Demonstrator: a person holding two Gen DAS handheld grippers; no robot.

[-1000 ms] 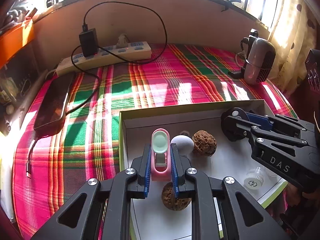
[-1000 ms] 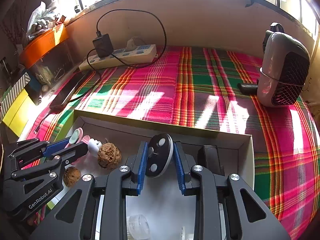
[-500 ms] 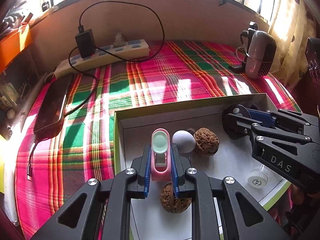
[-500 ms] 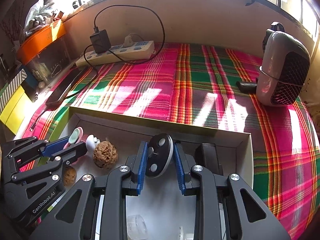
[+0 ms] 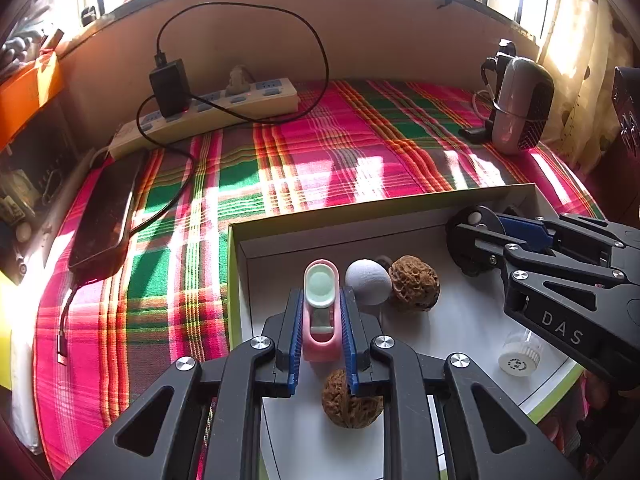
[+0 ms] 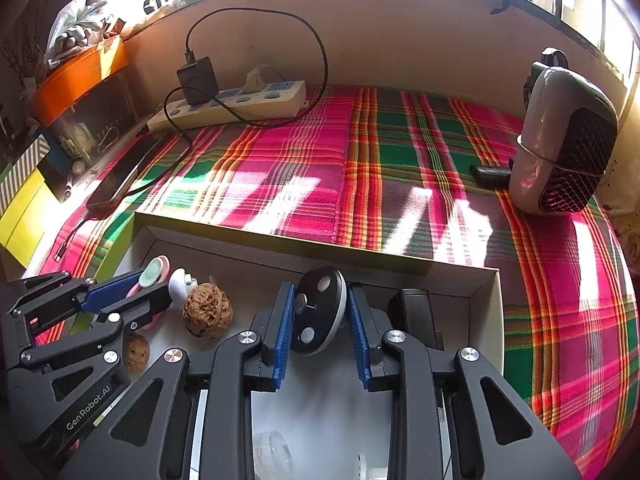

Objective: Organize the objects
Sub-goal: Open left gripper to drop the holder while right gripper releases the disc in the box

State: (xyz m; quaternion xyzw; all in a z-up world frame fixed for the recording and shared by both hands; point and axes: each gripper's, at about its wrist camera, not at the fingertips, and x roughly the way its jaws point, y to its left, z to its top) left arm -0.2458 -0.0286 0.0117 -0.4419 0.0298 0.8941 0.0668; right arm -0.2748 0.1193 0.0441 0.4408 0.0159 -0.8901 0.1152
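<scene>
On the left, the left gripper [image 5: 320, 308] pinched a pink clip-like gadget [image 5: 321, 312] between its blue pads, over the left part of the shallow white box [image 5: 400, 216]. The gadget's long axis ran along the fingers, its pale green rounded end pointing away toward the box's far wall. I judged the hold shallow on a smooth plastic body, so a quick swing might let it slip and drop onto the walnut [image 5: 348, 400] lying just under the fingers, or knock the white ball [image 5: 368, 280] and the second walnut [image 5: 414, 284] beside it.

Further right, the right gripper [image 6: 320, 316] was clamped on a round black-and-white disc [image 6: 318, 312], held on edge with its flat face turned left, near the box's far wall. A black block [image 6: 416, 312] sat just beside its right finger, and I thought a sideways move could bump it. With both tools working over one small box, they might also collide.
</scene>
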